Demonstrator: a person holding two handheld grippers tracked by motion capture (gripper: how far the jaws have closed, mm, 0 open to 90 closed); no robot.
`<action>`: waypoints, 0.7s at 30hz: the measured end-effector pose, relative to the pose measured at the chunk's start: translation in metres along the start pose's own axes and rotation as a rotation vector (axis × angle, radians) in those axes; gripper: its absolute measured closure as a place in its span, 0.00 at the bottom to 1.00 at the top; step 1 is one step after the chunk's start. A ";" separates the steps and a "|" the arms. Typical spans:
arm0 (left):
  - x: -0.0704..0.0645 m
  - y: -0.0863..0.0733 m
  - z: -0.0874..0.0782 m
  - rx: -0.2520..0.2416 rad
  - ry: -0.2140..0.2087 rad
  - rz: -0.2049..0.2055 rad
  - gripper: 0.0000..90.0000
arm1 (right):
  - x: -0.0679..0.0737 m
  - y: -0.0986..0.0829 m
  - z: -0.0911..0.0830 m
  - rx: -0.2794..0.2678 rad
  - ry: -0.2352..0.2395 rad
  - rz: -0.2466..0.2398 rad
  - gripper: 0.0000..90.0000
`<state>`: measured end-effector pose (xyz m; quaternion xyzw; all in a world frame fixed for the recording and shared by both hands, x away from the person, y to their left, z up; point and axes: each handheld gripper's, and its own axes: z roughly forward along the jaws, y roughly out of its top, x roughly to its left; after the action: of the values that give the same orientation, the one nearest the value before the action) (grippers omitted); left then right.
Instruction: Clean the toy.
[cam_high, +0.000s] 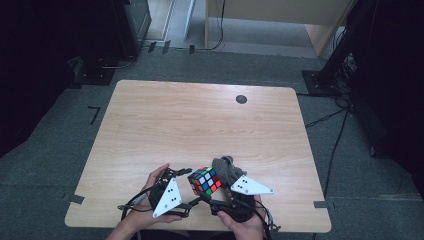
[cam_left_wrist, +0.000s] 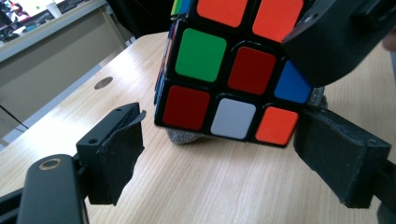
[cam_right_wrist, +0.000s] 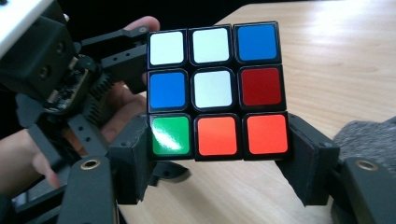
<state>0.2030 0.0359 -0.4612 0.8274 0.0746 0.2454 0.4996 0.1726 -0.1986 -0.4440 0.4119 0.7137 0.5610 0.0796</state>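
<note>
A scrambled Rubik's cube (cam_high: 204, 180) is held just above the wooden table (cam_high: 200, 120) near its front edge. My right gripper (cam_right_wrist: 217, 140) is shut on the cube (cam_right_wrist: 215, 88); its jaws clamp the bottom row from both sides. That face shows white, blue, red, green and orange stickers. My left gripper (cam_left_wrist: 224, 135) stands open, one pad on either side of the cube (cam_left_wrist: 231, 74) and neither touching it. In the high view the left gripper (cam_high: 192, 186) reaches in from the left and the right gripper (cam_high: 209, 194) from below.
A grey fuzzy cloth wad (cam_high: 227, 168) lies on the table just right of the cube, also seen as the cloth wad (cam_right_wrist: 369, 135) in the right gripper view. A dark round grommet (cam_high: 241, 99) sits at the far right. Cables and stands surround the table on the floor.
</note>
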 end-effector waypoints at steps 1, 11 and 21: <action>0.000 0.000 0.000 -0.002 0.006 0.004 0.19 | 0.001 0.000 0.001 0.006 0.007 0.008 0.38; -0.010 -0.001 0.003 0.030 0.042 0.093 0.35 | -0.003 -0.003 0.007 0.068 0.030 0.107 0.38; 0.009 -0.006 -0.003 0.012 -0.015 -0.038 0.37 | -0.014 0.005 -0.006 -0.016 0.078 0.133 0.23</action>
<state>0.2097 0.0444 -0.4621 0.8306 0.0882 0.2293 0.4998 0.1810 -0.2127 -0.4425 0.4354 0.6830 0.5862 0.0176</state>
